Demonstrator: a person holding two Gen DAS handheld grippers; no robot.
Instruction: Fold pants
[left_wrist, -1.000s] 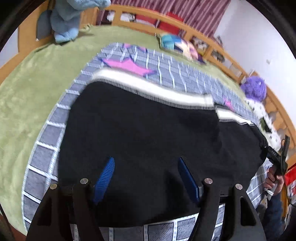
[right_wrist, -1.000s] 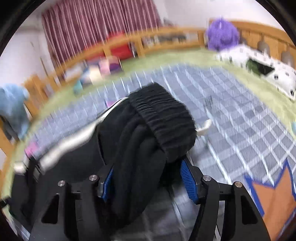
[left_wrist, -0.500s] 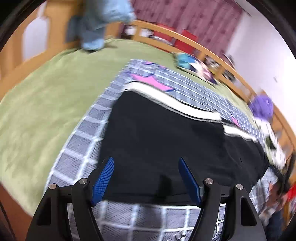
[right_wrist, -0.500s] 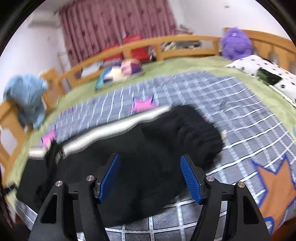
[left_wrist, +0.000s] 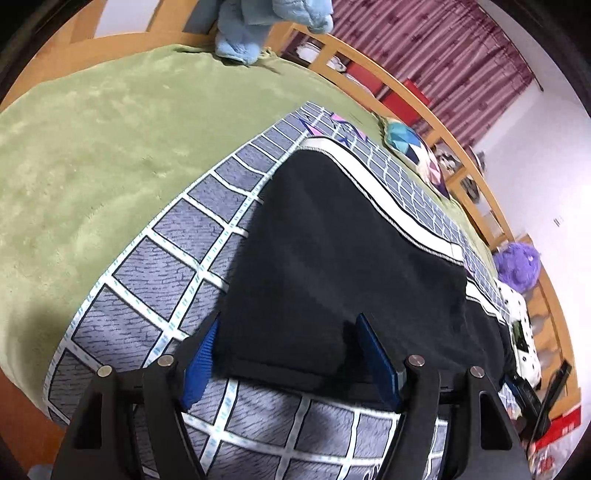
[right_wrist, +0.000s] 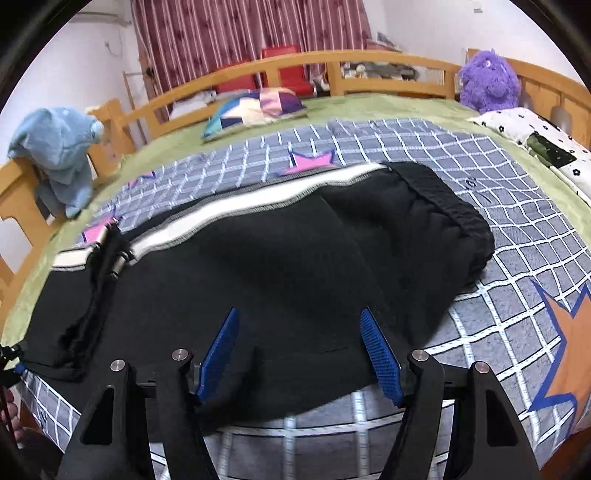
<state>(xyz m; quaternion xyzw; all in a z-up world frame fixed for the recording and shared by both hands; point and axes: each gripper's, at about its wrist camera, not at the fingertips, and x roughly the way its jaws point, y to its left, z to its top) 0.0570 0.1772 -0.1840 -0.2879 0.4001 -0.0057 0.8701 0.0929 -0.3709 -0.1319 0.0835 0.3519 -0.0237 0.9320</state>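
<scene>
My left gripper (left_wrist: 288, 358): fingers apart, empty, straddling the near hem corner | my right gripper (right_wrist: 299, 354): fingers apart, empty | black pants (right_wrist: 258, 273) lie ahead under both, on the checked blanket (right_wrist: 517, 295) | risk: pinching one layer, so the fold skews.

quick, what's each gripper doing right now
Left gripper: open, holding nothing, over the edge of the black pants.
Right gripper: open, holding nothing, over the pants.

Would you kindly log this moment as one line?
task: fold pants | left claw: open | right claw: open | pants: flat on bed
</scene>
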